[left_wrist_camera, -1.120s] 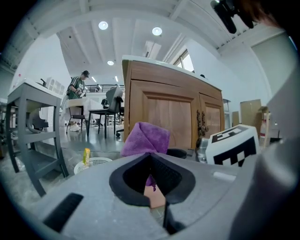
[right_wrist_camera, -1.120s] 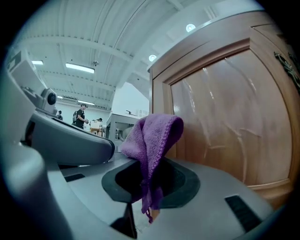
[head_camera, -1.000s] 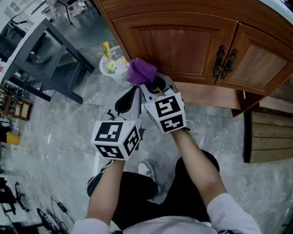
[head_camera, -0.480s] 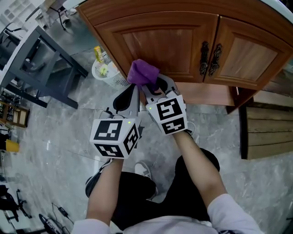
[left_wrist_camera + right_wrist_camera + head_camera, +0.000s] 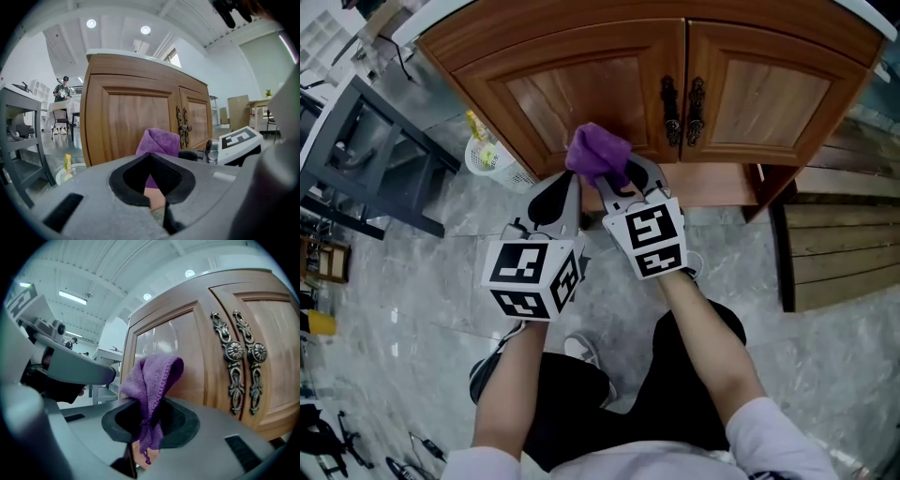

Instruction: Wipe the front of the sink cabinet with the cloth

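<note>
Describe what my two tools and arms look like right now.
The left tool and right tool are both light grey moulded shells with black padding lining the jaws. Each carries a white marker cube printed with black square patterns. No cables show. The forearms are bare, and white sleeves appear at the head view's bottom edge.

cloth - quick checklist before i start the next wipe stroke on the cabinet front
1. cloth gripped by the right claw: ok, jaws shut on it, a bunch sticks out ahead.
2. cloth pressed on the left door: cannot tell, close to it but contact is unclear.
3. door handles out of the way: ok, off to the cloth's right, apart from it.
4. left claw free of the cloth: ok, shut and empty, beside the right one.
5. both doors closed: ok.
</note>
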